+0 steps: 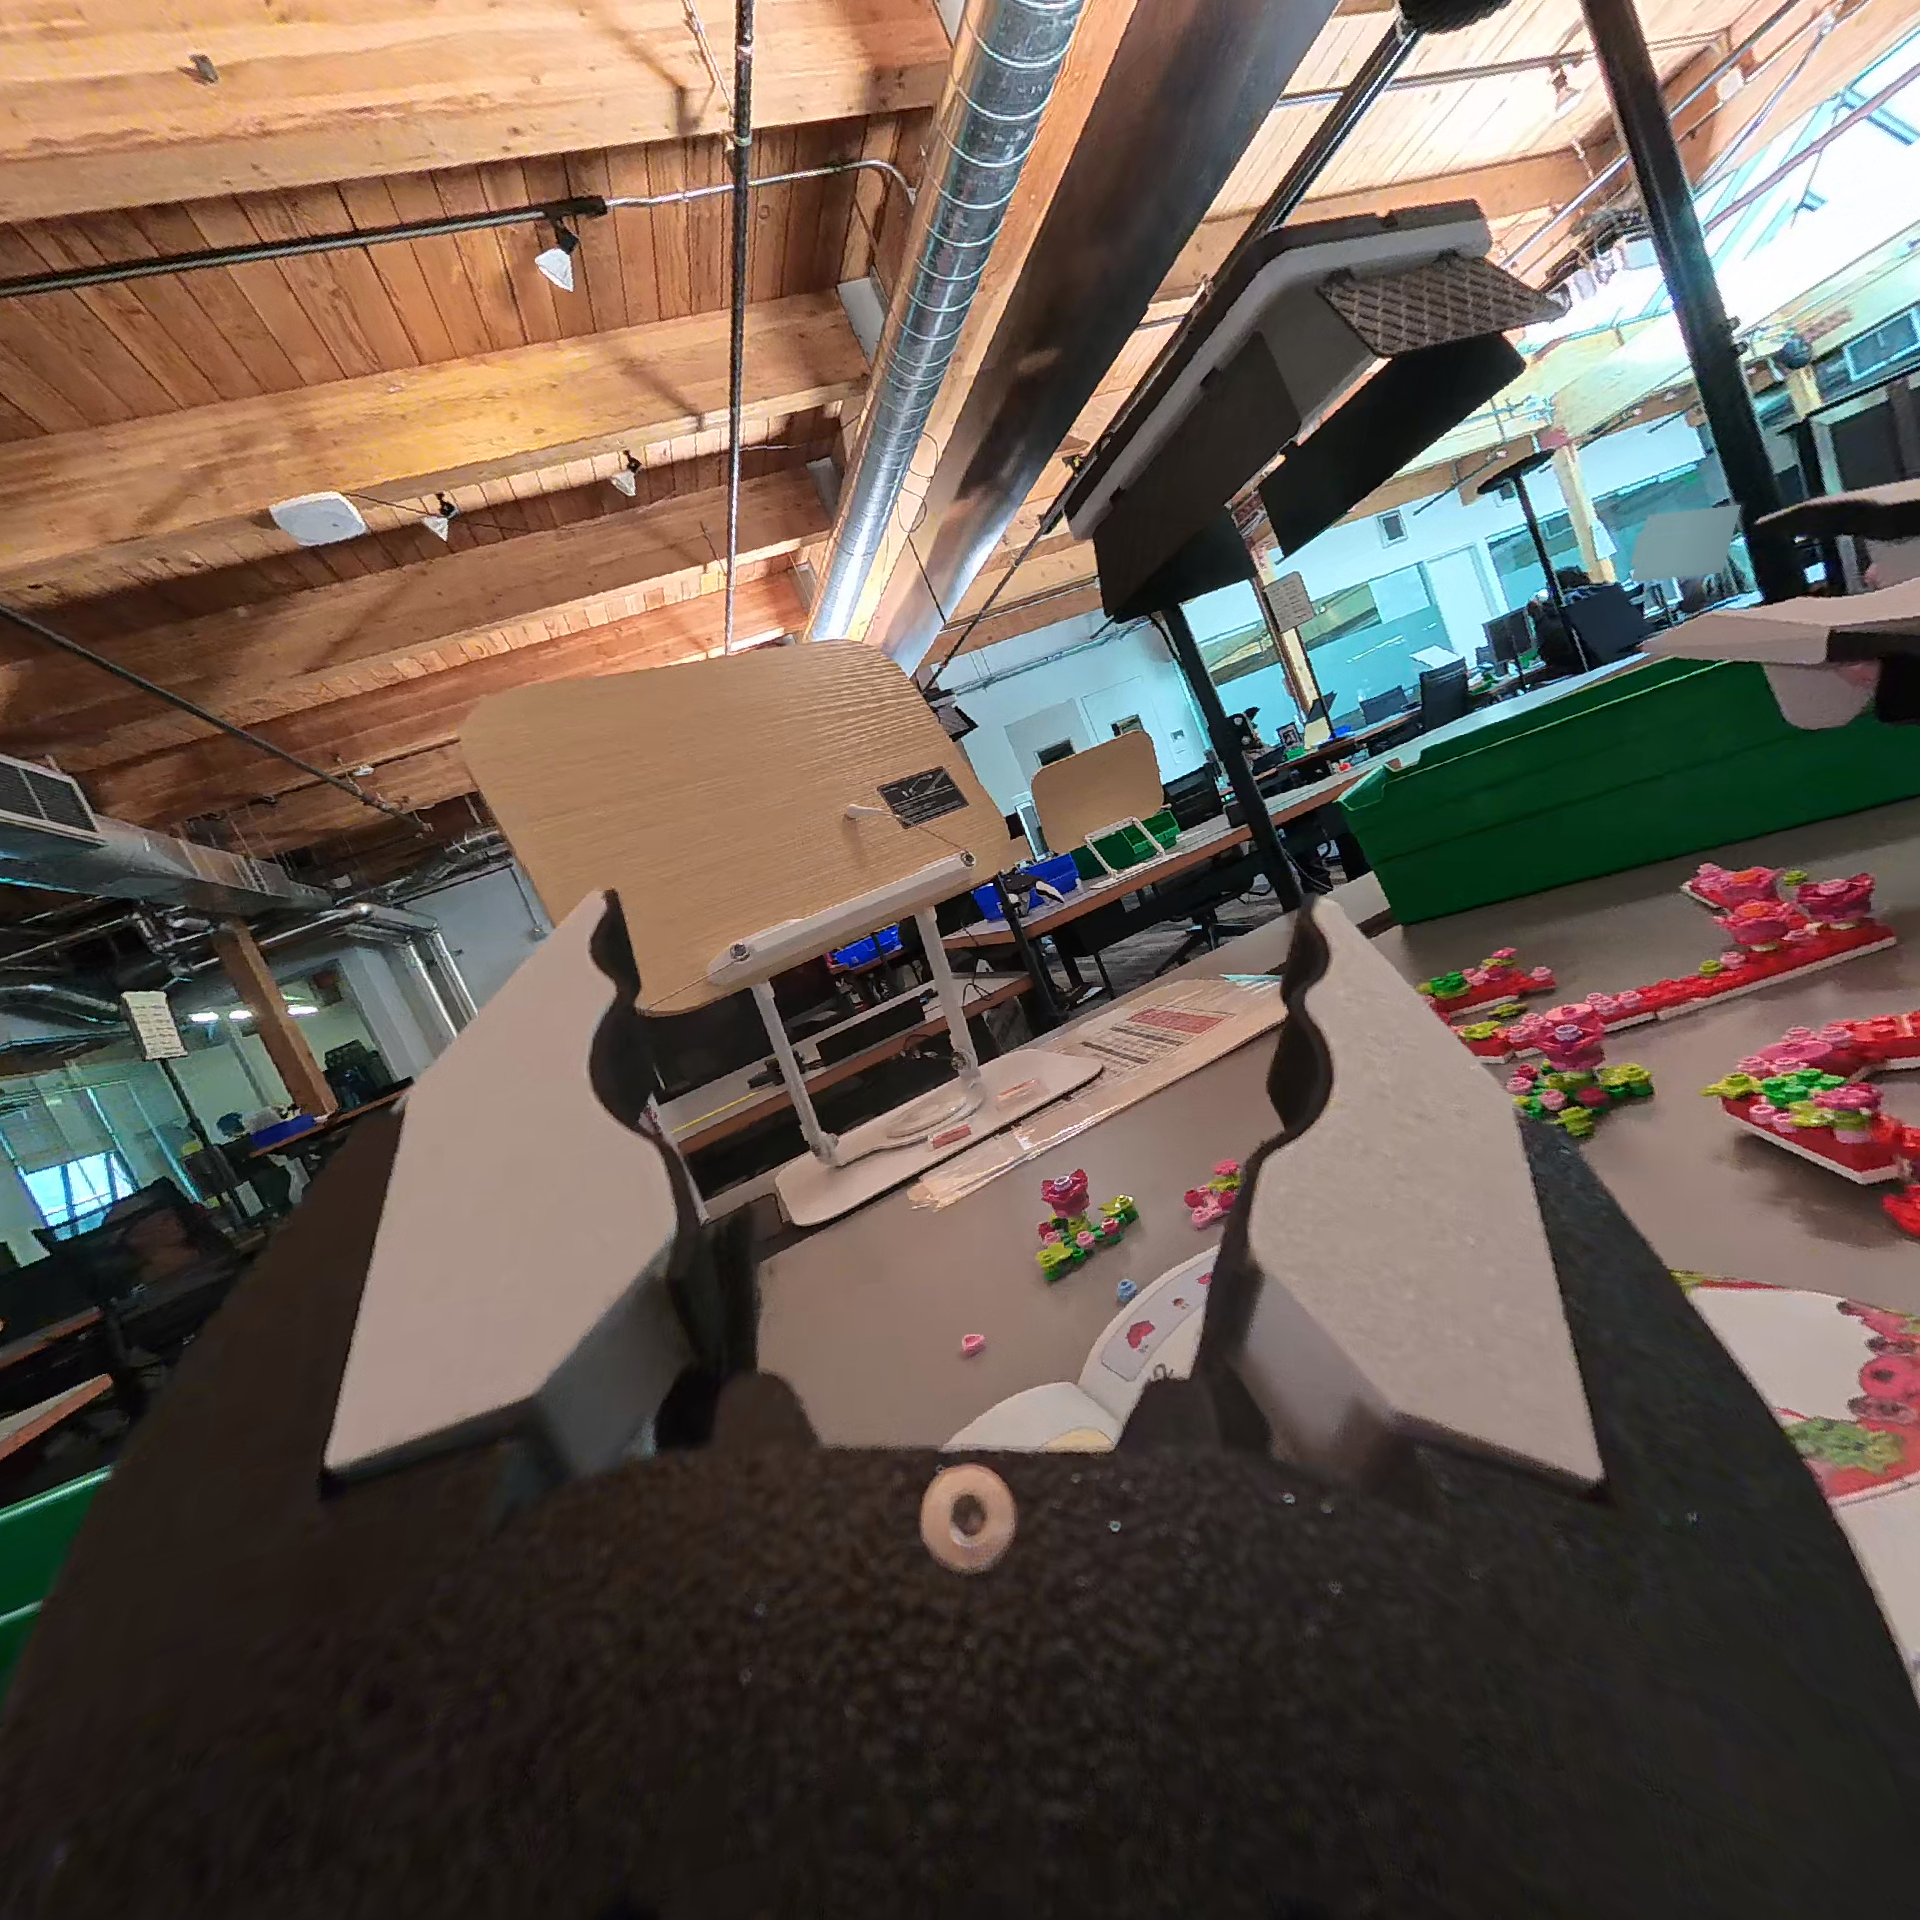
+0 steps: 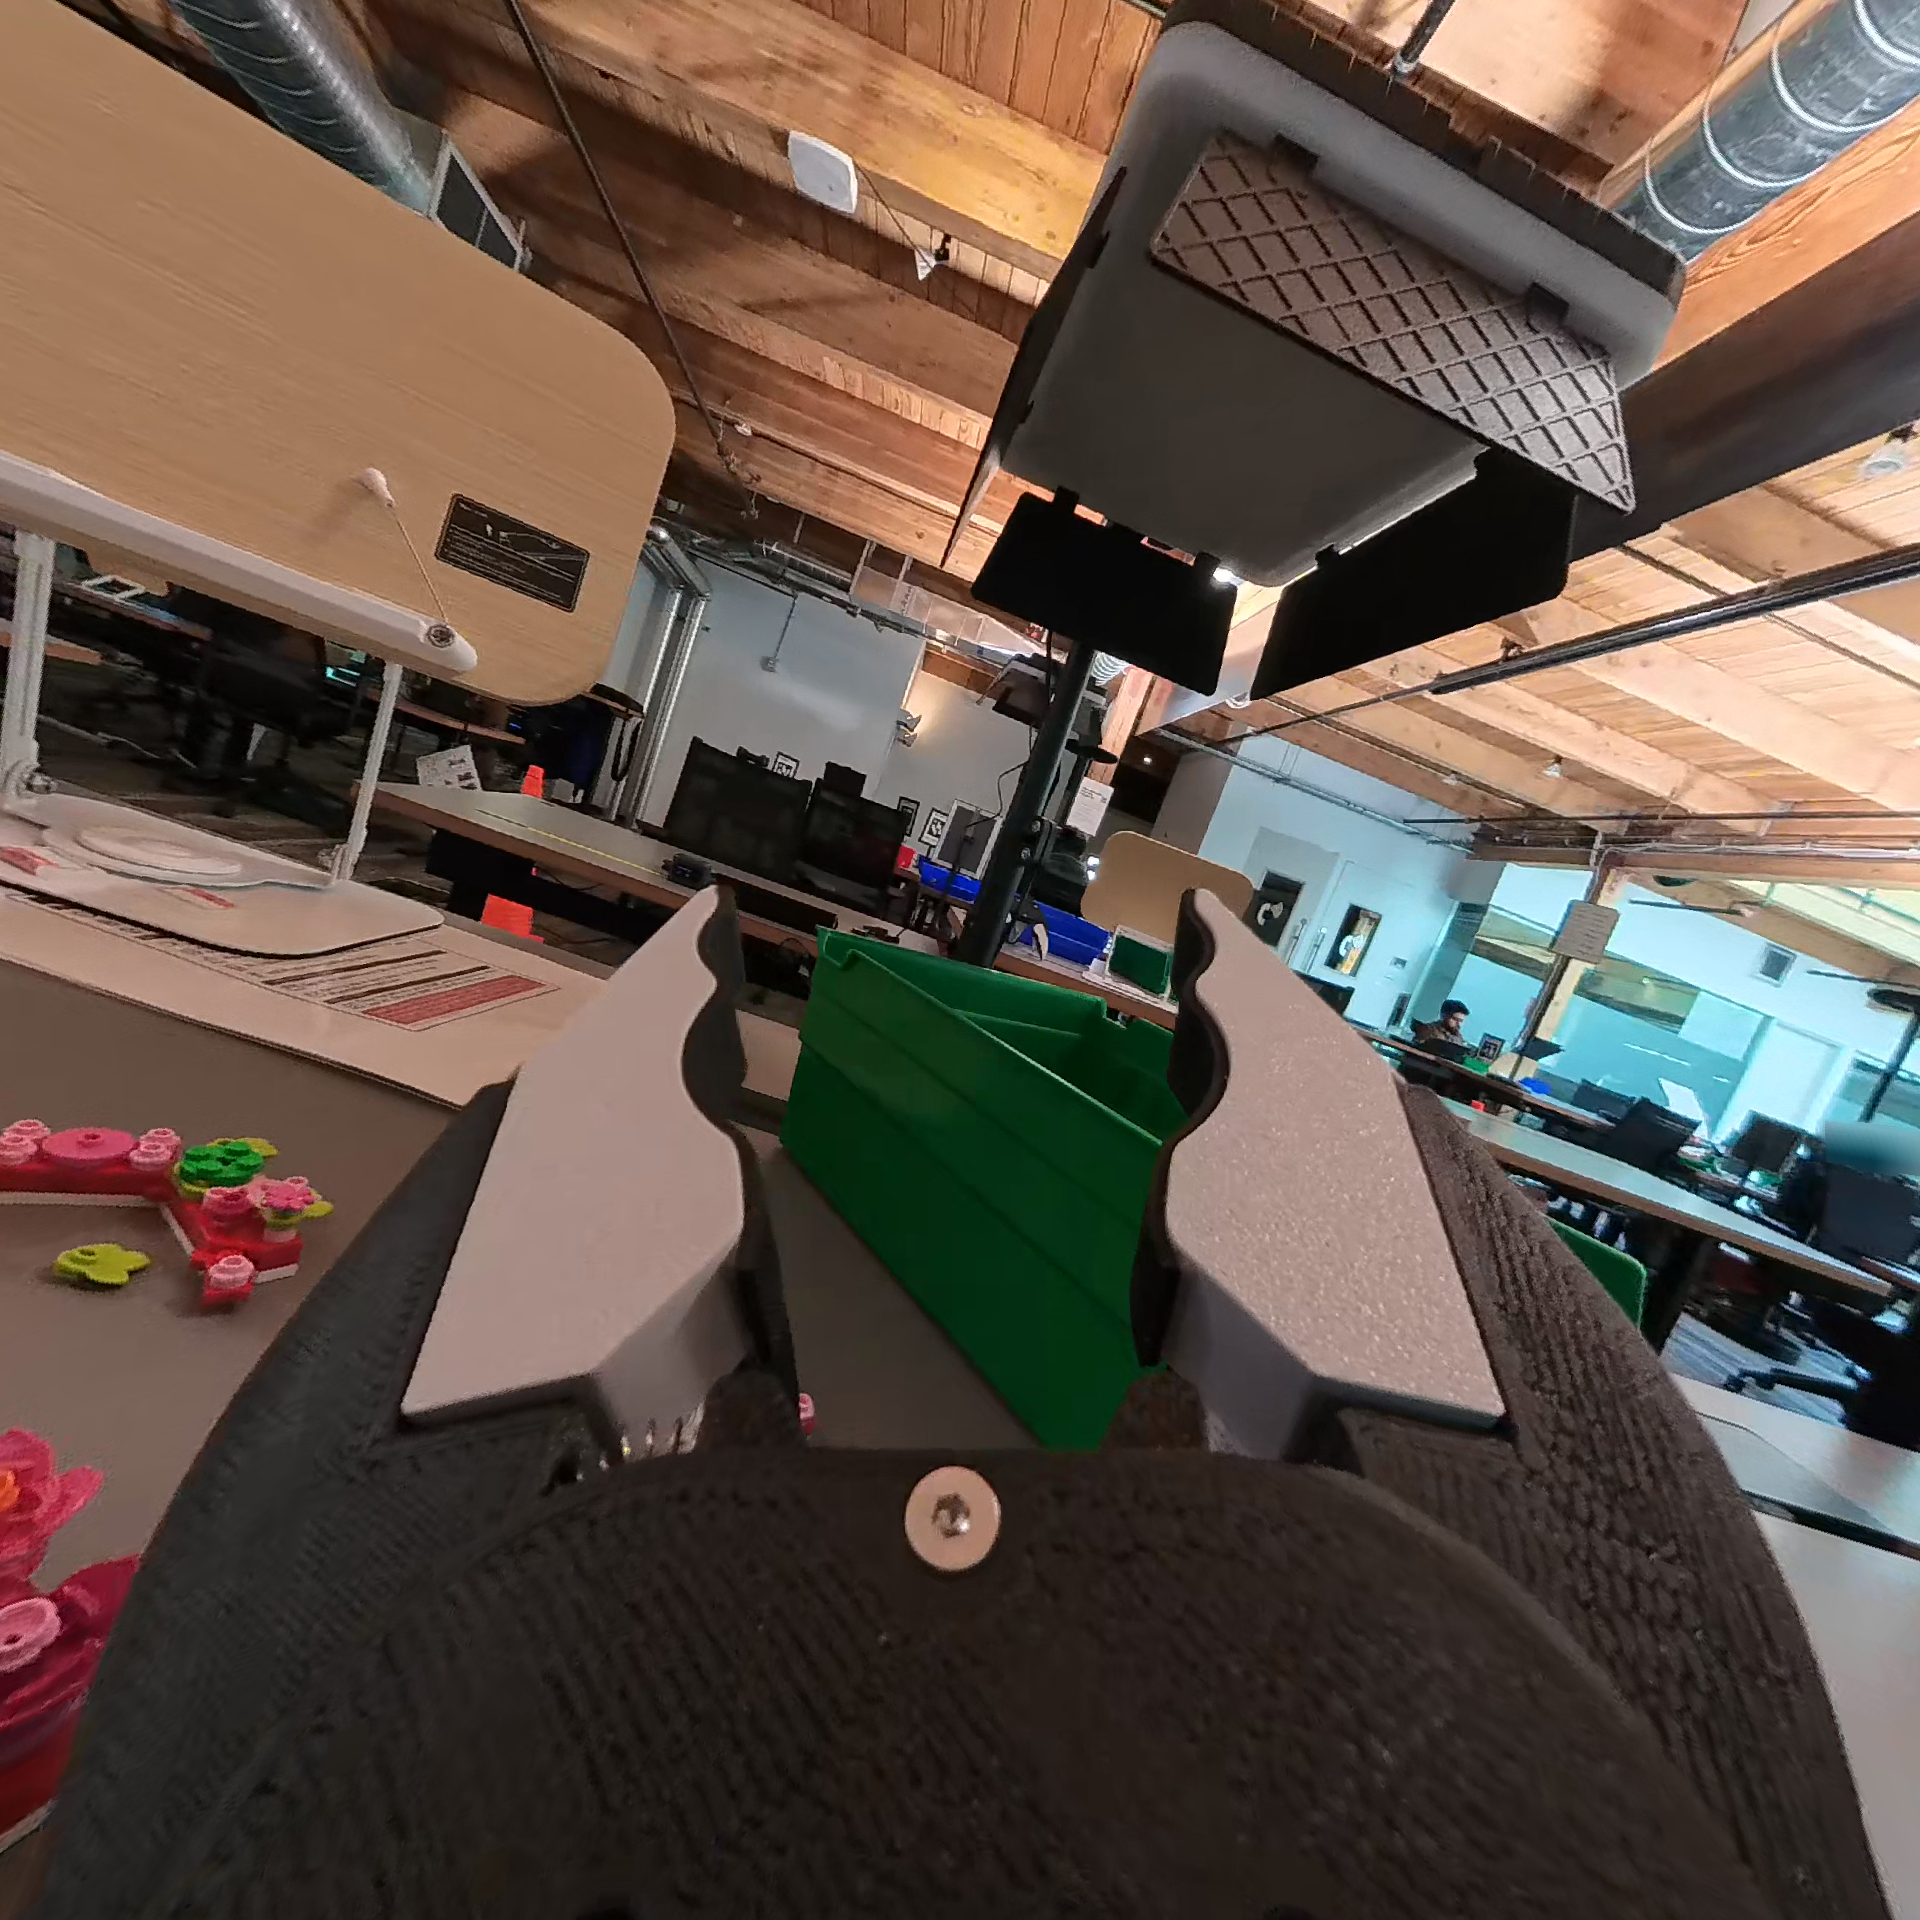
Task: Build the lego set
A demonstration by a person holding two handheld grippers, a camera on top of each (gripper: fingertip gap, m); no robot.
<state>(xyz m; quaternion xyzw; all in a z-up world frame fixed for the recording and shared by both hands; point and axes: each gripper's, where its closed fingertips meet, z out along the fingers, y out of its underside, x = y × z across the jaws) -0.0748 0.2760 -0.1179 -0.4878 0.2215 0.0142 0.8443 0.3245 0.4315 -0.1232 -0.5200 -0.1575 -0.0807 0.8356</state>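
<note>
Looking along your left gripper (image 1: 951, 940), you see two pale grey fingers (image 1: 520, 1174) with matte, grainy faces and wavy black inner edges, spread wide with nothing between them. Their base is rough black printed plastic, with a small pale washer at the lower centre of the frame.

Past them lies a smooth grey-brown table (image 1: 883, 1299). At mid-frame stands a small lego flower cluster (image 1: 1081, 1226), magenta bloom on lime green leaves, with a tiny pink piece (image 1: 974, 1347) loose just below it. Along the right edge, red studded lego strips (image 1: 1683, 977) carry pink and green flowers. An open instruction booklet (image 1: 1153, 1330) shows at lower centre, partly hidden by the right finger. A tilted light-wood stand (image 1: 717, 810) on thin white legs rises behind, and a green plastic bin (image 1: 1621, 790) sits at right.

Your right gripper (image 2: 956, 956) has the same grey fingers (image 2: 603, 1174), also set well apart and empty. Between them stands the ribbed green bin (image 2: 966, 1164), its right side blocked by the right finger. At the left edge lie a red lego strip (image 2: 177, 1195) with pink and green flowers, and a loose lime leaf piece (image 2: 99, 1264) beside it. A blurred pink and red lego build (image 2: 31, 1600) fills the lower left corner. A grey and black boxy mount (image 2: 1299, 364) with a diamond-patterned panel hangs at upper right.
</note>
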